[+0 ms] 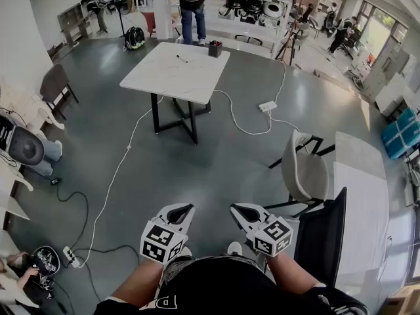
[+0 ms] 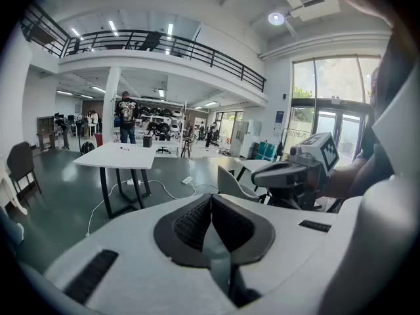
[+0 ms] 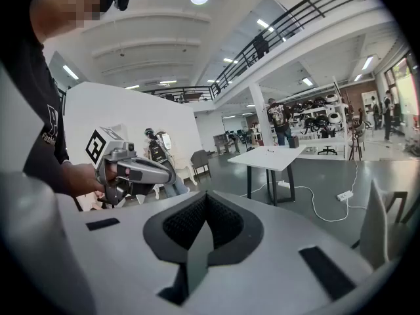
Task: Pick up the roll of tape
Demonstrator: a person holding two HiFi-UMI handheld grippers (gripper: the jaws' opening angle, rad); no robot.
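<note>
I cannot make out a roll of tape in any view. A white table [image 1: 172,77] stands far ahead; on it are a small dark upright object [image 1: 214,48] and a thin dark item [image 1: 182,58], both too small to identify. My left gripper [image 1: 186,209] and right gripper [image 1: 237,209] are held side by side close to my body, high above the grey floor and pointing toward that table. Both are shut with nothing between the pads. The left gripper view shows its closed jaws [image 2: 211,199] and the right gripper [image 2: 262,174] beside it. The right gripper view shows its jaws [image 3: 206,199] meeting.
A light grey chair [image 1: 305,169] and a black chair [image 1: 325,231] stand at my right by a second white table [image 1: 367,202]. White cables [image 1: 125,156] and a power strip [image 1: 267,106] lie on the floor. A person [image 1: 192,5] stands behind the far table.
</note>
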